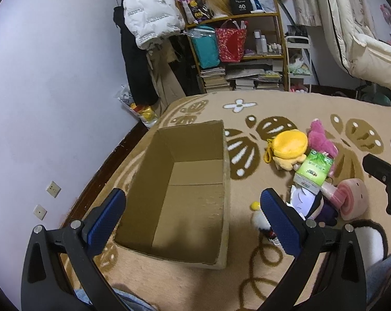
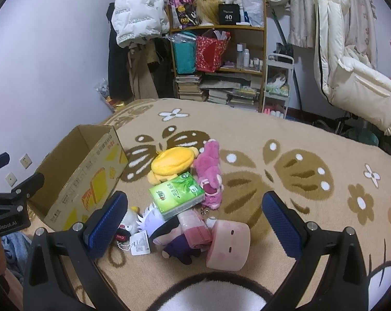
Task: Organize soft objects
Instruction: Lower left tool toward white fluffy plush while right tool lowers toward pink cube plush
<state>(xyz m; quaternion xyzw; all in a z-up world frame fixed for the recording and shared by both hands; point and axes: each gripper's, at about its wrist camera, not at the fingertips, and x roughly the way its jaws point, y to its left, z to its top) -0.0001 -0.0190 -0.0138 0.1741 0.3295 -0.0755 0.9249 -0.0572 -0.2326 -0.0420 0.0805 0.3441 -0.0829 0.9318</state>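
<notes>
Reading "40" on black box, perhaps "Cool" on tag.

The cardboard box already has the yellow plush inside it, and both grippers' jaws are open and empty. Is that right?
Not quite. The cardboard box is empty in the left wrist view; the yellow plush lies on the blanket beside it. Both grippers' jaws are open and empty.

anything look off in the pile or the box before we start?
Mostly no. The cardboard box sits upright, open and empty on the blanket. One odd item: a green tissue pack lies tilted on top of the plush pile, resting across the yellow plush and the white-haired doll. It isn't a toy. Nothing looks spilled or torn.
</notes>
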